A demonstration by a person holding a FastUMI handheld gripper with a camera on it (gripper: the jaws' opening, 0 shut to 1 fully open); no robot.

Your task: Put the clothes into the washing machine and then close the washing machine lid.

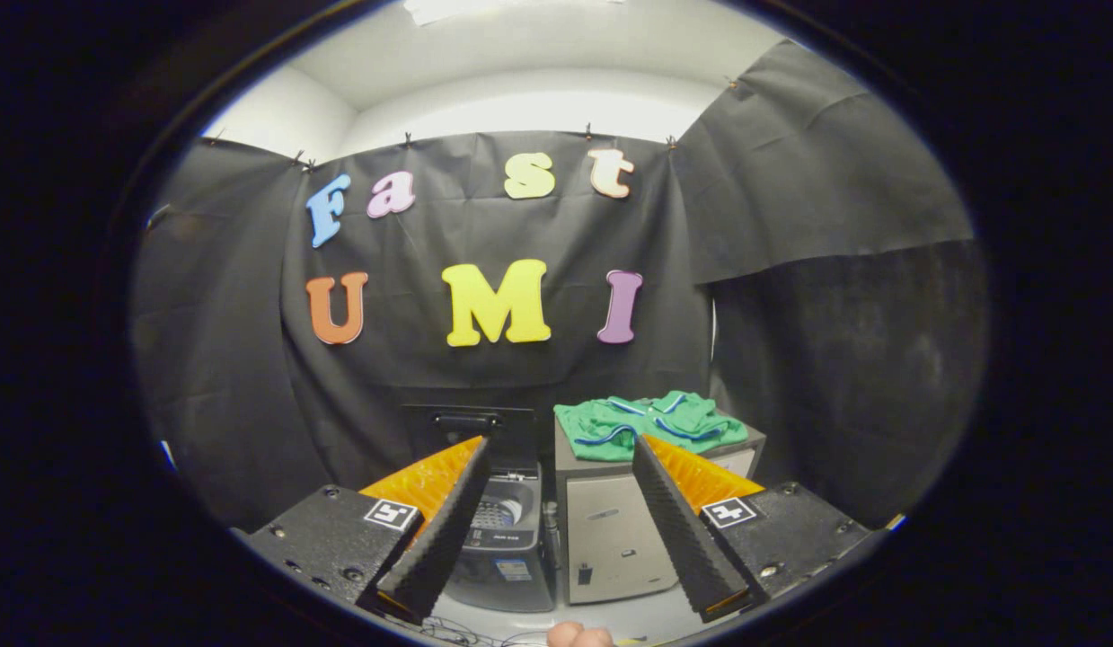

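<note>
A green garment (650, 424) with blue and white trim lies crumpled on top of a grey cabinet (610, 530). To the cabinet's left stands a small dark washing machine (507, 539) with its lid (471, 429) raised upright, so the drum opening shows. My gripper (560, 445) is open and holds nothing; it is well short of both. The left fingertip lies over the washer's lid, the right fingertip just below the garment.
Black cloth walls close the booth behind and on both sides. A person's fingertip (578, 636) shows low between the fingers. Pale floor (556, 620) lies in front of the washer and cabinet, with thin cables on it.
</note>
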